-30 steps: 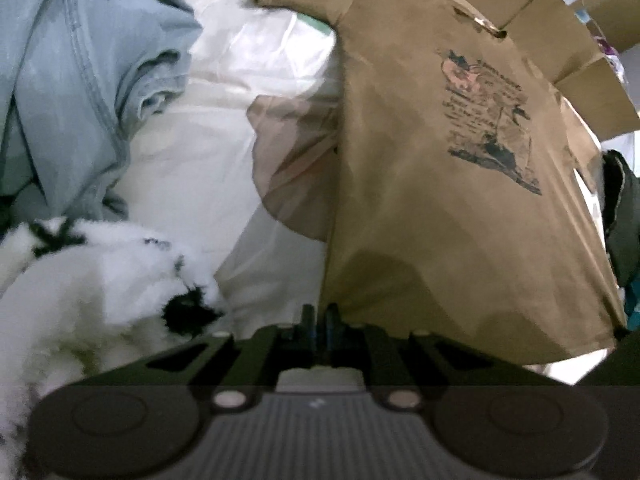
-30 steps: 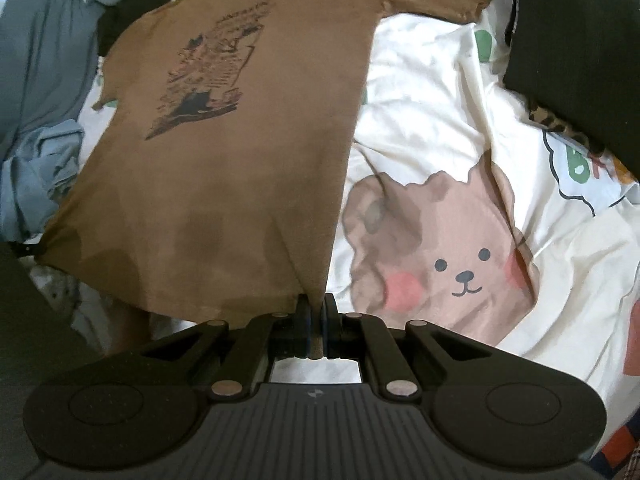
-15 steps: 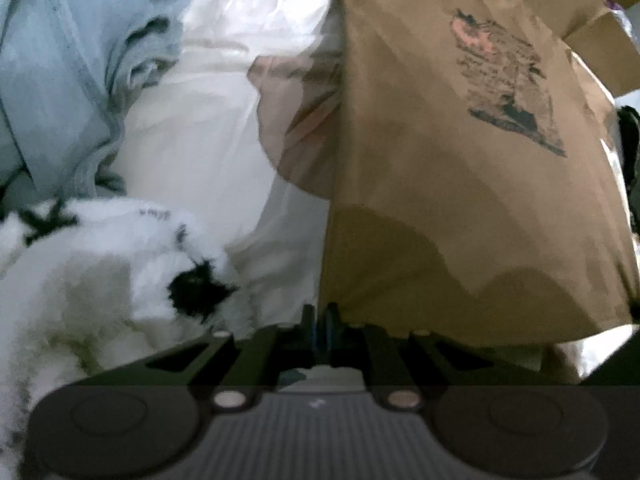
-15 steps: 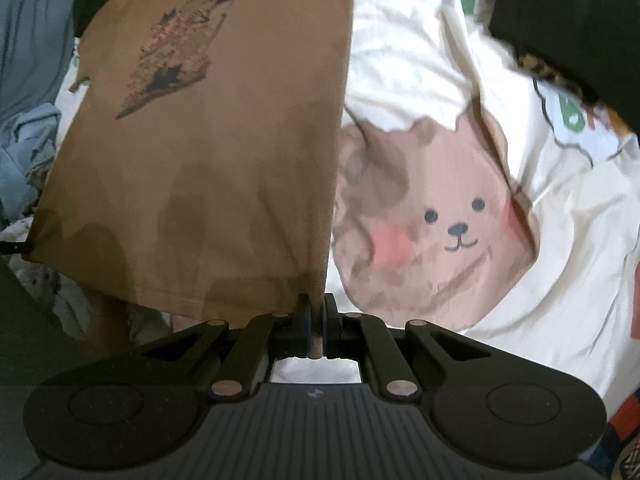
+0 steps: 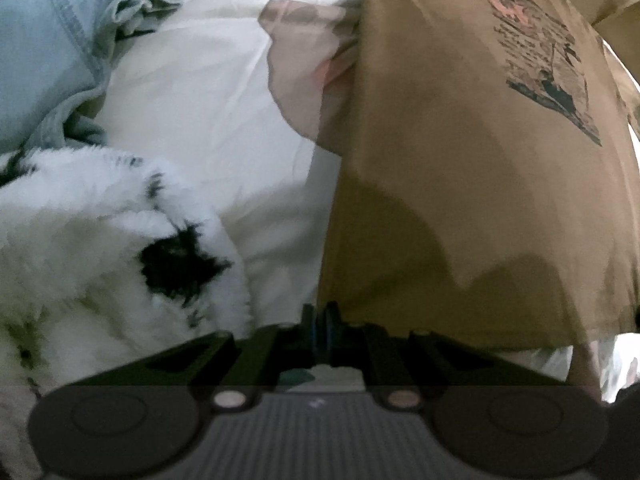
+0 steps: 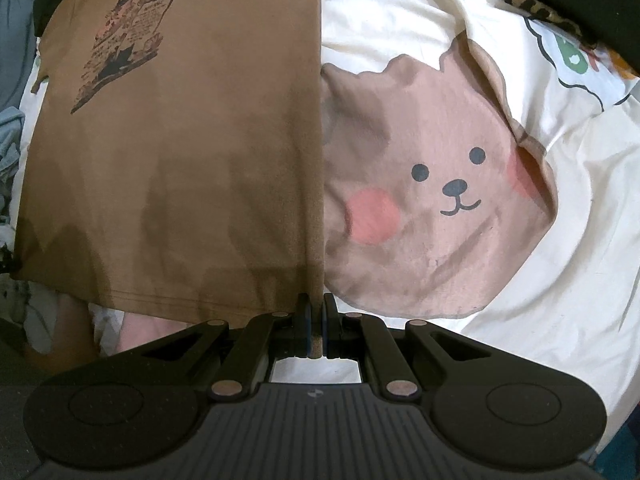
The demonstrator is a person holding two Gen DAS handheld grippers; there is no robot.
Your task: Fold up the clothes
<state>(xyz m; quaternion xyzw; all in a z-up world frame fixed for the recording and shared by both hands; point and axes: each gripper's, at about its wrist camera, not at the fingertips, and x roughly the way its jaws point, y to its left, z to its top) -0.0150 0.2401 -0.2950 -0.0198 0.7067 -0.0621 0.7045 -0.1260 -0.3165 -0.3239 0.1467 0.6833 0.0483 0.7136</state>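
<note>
Both grippers, left (image 5: 320,314) and right (image 6: 316,312), pinch the brown T-shirt's (image 6: 180,152) hem corners; it stretches toward twelve o'clock over the bear sheet (image 6: 440,168). Uneven lowering could wrinkle it.

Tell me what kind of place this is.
Most likely a bedroom, with the folding done on a bed. The brown T-shirt hangs over a white bedsheet printed with a cartoon bear, and loose laundry lies around it: a light blue denim garment and a fluffy white-and-black fleece.
</note>
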